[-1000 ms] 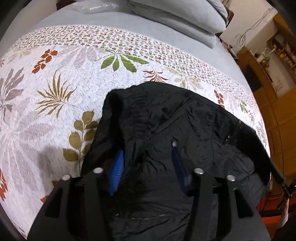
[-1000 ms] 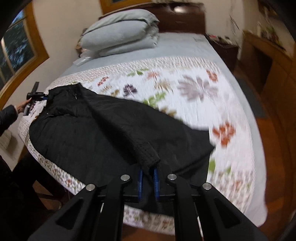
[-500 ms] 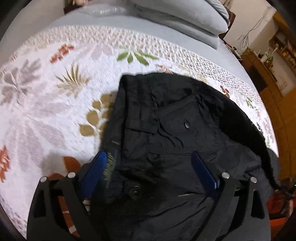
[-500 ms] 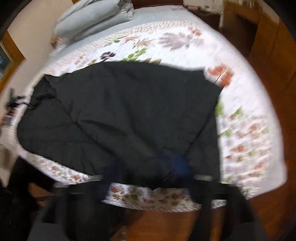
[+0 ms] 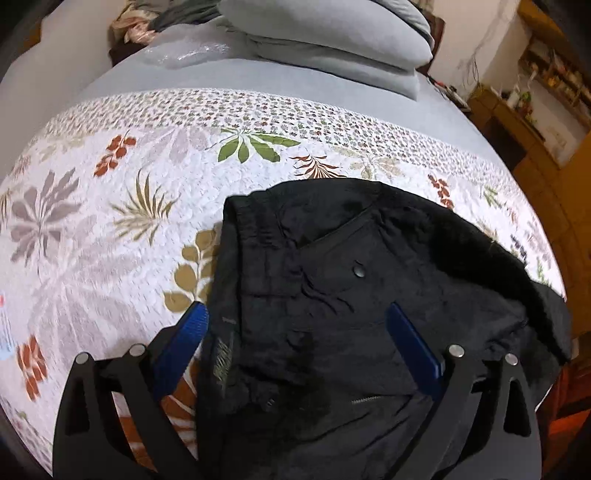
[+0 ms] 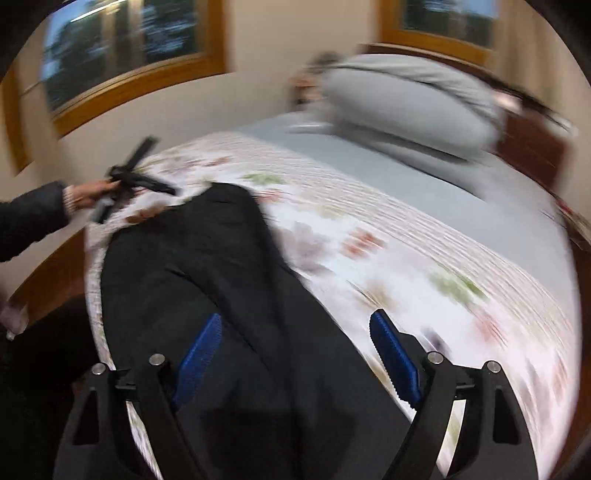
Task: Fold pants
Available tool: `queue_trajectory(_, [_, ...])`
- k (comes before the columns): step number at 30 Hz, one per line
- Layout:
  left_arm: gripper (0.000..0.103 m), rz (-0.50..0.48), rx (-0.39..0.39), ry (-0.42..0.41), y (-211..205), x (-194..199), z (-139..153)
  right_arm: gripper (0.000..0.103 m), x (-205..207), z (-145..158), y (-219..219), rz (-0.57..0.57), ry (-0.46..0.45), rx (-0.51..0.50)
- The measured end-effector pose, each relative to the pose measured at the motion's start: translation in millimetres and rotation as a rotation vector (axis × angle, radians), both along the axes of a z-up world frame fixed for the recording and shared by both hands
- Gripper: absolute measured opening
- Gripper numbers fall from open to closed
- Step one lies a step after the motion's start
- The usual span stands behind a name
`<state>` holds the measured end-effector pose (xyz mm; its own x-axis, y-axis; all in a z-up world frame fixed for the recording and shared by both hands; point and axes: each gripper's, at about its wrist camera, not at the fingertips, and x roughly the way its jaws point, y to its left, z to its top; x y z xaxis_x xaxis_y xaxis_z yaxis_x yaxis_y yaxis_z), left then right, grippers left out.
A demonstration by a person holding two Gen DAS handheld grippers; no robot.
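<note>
Black pants lie on the floral quilt, waistband end with a snap pocket toward me in the left wrist view. My left gripper is open, its blue pads straddling the waist area above the fabric. In the blurred right wrist view the pants stretch away along the bed's near edge. My right gripper is open over the leg end, holding nothing. The left gripper shows in a hand at the pants' far end.
Folded grey bedding lies at the head of the bed on a grey sheet. Wooden furniture stands to the right. Windows are on the wall. The bed edge runs just under the pants.
Both grippers have opened and let go of the pants. The left pulled back slightly over the waist. The right swung round fast and now looks along the pants toward the left hand.
</note>
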<state>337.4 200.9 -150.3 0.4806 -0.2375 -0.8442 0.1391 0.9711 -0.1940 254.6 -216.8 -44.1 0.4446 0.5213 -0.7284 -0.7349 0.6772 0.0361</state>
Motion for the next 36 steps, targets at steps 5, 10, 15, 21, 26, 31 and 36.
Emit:
queue_trajectory(5, [0.097, -0.021, 0.014, 0.006, 16, 25, 2, 0.088, 69, -38, 110, 0.120, 0.142, -0.018])
queue_trajectory(10, [0.097, -0.025, -0.099, 0.060, 30, 55, -7, 0.084, 127, -72, 182, 0.135, 0.191, -0.073])
queue_trajectory(15, [0.097, -0.045, -0.095, 0.099, 26, 73, -26, 0.078, 154, -96, 230, 0.160, 0.208, -0.141])
queue_trajectory(21, [0.097, -0.073, -0.082, 0.146, 22, 80, -43, 0.067, 164, -111, 241, 0.153, 0.241, -0.206])
queue_trajectory(26, [0.097, -0.091, -0.086, 0.147, 19, 86, -50, 0.067, 153, -122, 225, 0.145, 0.233, -0.262])
queue_trajectory(31, [0.097, -0.105, -0.074, 0.133, 11, 107, -43, 0.067, 152, -135, 205, 0.119, 0.257, -0.274])
queue_trajectory(36, [0.097, -0.268, -0.060, 0.182, -26, 157, -22, 0.068, 155, -126, 181, 0.106, 0.254, -0.187])
